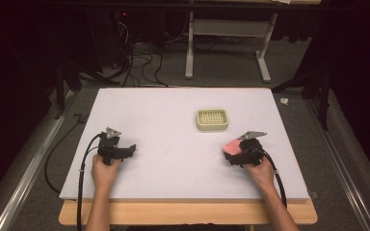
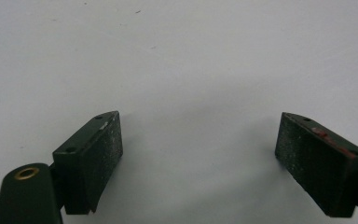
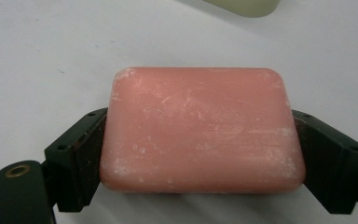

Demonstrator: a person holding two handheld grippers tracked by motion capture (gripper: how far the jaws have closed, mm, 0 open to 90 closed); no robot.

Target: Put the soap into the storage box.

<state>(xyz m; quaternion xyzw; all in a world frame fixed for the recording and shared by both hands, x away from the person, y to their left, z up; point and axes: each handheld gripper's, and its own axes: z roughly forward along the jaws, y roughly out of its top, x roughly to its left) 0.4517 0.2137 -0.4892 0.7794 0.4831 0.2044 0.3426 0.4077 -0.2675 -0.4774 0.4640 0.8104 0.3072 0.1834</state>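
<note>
White board (image 1: 173, 144) covers the table under us, with dark floor and cables beyond it, and the cream soap dish (image 1: 212, 119) sits on it as our landmark. Between the jaws of our right gripper (image 3: 200, 154) we hold the pink soap bar (image 3: 200, 133): the two black pads press on its short ends, spread about as wide as the bar is long, and the bar lies flat and level between them. In the high view that right gripper (image 1: 232, 150) with the soap bar (image 1: 231, 146) is near the dish, on the person's side of it and a little to its right. The dish's pale rim (image 3: 244, 5) peeks in just ahead of the bar.

To do this step well, we judge we should keep the squeeze steady, since soap can slip, carry the bar level toward the dish, centre it over the slotted grid and lower it until it rests there before letting go.

Our left gripper (image 2: 200, 149) has its jaws spread wide with nothing between them, bare board below. It hangs well apart from the dish, to its left and nearer the person (image 1: 125, 150).
</note>
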